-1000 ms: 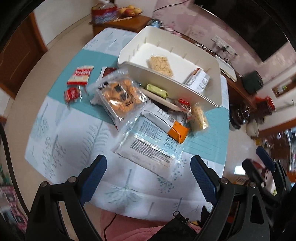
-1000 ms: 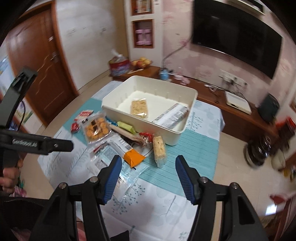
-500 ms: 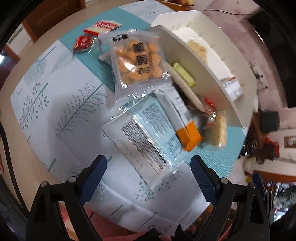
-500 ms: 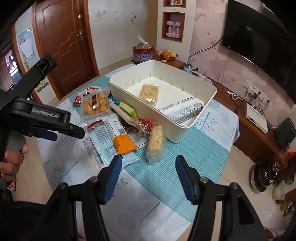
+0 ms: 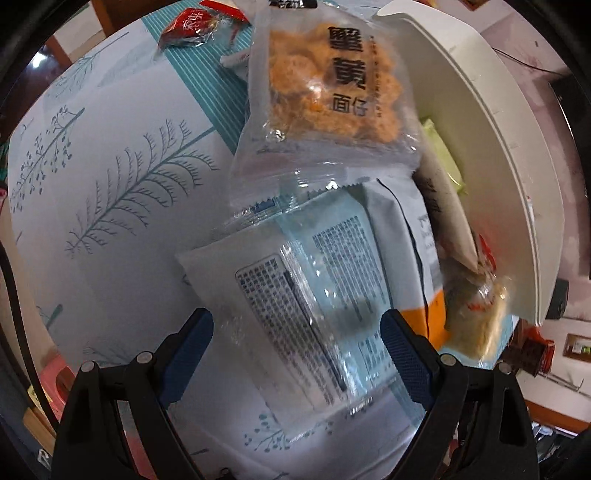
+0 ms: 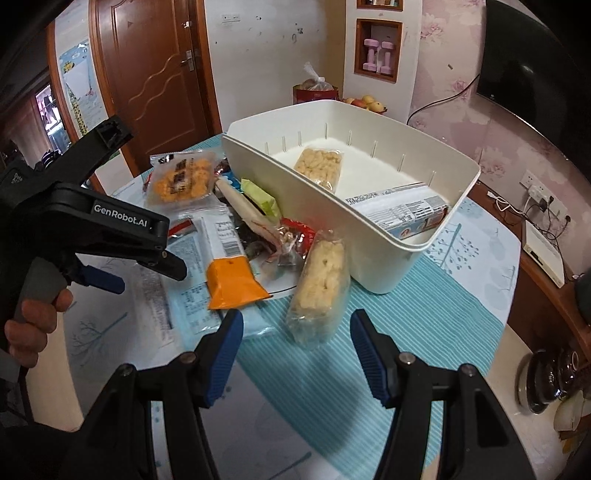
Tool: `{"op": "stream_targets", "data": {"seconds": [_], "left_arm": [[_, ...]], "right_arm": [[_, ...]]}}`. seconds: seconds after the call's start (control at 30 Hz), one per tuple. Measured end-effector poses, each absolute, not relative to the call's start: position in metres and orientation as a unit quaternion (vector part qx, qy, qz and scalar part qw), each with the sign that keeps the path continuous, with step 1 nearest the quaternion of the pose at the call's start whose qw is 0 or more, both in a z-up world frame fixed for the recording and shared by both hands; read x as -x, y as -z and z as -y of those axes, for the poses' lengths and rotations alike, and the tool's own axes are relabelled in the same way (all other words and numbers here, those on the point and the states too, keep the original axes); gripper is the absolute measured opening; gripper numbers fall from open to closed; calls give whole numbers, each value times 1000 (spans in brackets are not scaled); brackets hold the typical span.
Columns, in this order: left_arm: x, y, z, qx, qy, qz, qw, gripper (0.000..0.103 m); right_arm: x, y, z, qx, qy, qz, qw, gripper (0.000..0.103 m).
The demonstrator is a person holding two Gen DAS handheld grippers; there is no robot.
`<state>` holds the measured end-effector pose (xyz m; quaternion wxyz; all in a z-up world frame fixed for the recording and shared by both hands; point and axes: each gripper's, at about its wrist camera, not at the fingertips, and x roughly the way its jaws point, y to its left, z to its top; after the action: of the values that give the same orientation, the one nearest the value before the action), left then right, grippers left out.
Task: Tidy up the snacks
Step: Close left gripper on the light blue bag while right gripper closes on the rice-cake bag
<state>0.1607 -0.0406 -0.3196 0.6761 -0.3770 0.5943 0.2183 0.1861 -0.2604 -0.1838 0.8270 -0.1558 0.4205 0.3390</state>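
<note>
1. hovering nearest the lens in the left wrist view, the left tongs (image 5: 295,332) stand wide, blue pads apart over a pale blue flat packet (image 5: 295,295) with printed text; nothing is gripped, and whether the pads touch it cannot be told.
2. beside that packet, to its right, lies an orange-and-white packet (image 5: 424,258), and at the frame's right a clear pack of pale puffed snack (image 5: 480,317).
3. above the flat packet in the frame, a clear bag of orange crackers (image 5: 325,85) overlaps its upper edge; a small red wrapper (image 5: 184,29) sits at the upper left.
4. in the right wrist view the right tongs (image 6: 295,354) are at the bottom centre, partly open and empty, above the striped teal part of the cloth-covered surface (image 6: 443,332).
5. just beyond them the puffed snack pack (image 6: 321,288) lies with its far end beside the near wall of the white bin (image 6: 369,251); whether they touch cannot be told.
6. the orange-and-white packet (image 6: 229,273) lies left of it, with a green wrapped bar (image 6: 262,199) and the cracker bag (image 6: 181,181) farther back.
7. at the left edge, a hand (image 6: 33,325) holds the left tongs' handle.
8. inside the bin lie a clear pack of pale puffs (image 6: 321,166) and a long printed box (image 6: 399,214).
9. farthest back, a wooden door (image 6: 147,74) is at the upper left.
</note>
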Motion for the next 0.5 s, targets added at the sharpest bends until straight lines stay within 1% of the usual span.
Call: {"op": "stream_targets", "data": {"seconds": [0.2, 0.3, 0.47, 0.5], "left_arm": [[-174, 333, 49, 379, -228, -593, 673, 92], [-178, 338, 56, 372, -238, -594, 672, 95], [-191, 346, 61, 364, -251, -599, 667, 103], [-192, 350, 61, 367, -252, -598, 666, 103]], "right_arm": [[-196, 196, 262, 151, -338, -427, 825, 60], [-198, 198, 262, 148, -339, -429, 824, 60], [-203, 201, 261, 140, -343, -430, 824, 60], [-203, 202, 261, 139, -344, -430, 823, 60]]}}
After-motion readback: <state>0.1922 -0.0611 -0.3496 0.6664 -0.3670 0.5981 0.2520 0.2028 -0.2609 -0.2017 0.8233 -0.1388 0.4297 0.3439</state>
